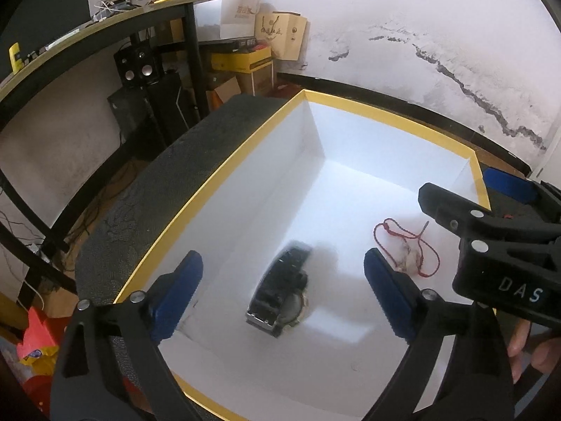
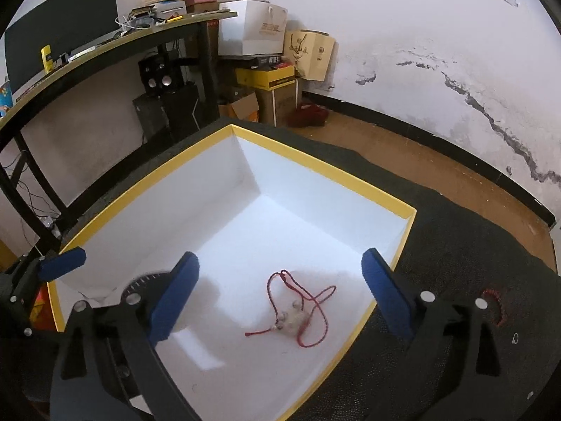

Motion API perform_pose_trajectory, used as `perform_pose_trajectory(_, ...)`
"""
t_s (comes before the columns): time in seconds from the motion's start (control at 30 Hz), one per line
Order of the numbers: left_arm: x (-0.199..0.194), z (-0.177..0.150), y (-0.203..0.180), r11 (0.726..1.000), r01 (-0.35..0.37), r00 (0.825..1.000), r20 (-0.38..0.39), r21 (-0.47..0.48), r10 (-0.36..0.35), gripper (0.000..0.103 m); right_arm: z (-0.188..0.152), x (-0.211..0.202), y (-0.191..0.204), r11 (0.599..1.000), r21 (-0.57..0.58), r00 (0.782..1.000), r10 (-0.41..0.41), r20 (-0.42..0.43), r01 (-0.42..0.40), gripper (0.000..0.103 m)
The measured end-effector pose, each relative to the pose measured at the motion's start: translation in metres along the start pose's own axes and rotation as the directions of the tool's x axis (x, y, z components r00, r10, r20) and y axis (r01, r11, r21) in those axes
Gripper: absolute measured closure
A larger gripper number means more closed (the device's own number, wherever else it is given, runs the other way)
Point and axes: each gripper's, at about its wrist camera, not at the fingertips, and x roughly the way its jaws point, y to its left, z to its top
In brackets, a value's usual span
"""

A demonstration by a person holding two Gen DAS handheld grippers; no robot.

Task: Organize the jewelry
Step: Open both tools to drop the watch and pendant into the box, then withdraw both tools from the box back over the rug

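Glossy metal watch (image 1: 280, 294), red cord necklace (image 2: 301, 308), matt white box (image 1: 350, 133)

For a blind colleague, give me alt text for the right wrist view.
Right gripper hovers, jaws open and empty, over a red cord necklace lying inside a yellow-rimmed white box on a dark cloth. A red bead bracelet lies outside.

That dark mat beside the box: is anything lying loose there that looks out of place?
Yes. A red beaded bracelet lies on the dark mat, outside the yellow-rimmed box, while the watch and red cord necklace already lie inside.
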Motion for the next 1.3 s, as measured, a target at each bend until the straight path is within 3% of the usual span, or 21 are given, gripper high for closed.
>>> perform_pose_trajectory(0.5,-0.018,0.004,-0.005,1.000,0.000,1.000,0.015,0.000,0.000,0.012,0.007,-0.022,-0.006,1.000,0.021,1.000,-0.009,0.022,0.008,0.012)
perform_pose_trajectory(0.77,-0.033,0.011,-0.026,1.000,0.012,0.999,0.030,0.021,-0.013,0.012,0.002,-0.052,-0.038,0.997,0.063,0.998,-0.048,0.049,0.044,0.012)
perform_pose_trajectory(1.3,-0.070,0.020,-0.159,0.980,0.120,0.989,0.068,0.156,-0.131,0.012,-0.045,-0.145,-0.178,0.956,0.222,0.973,-0.213,0.083,0.190,0.012)
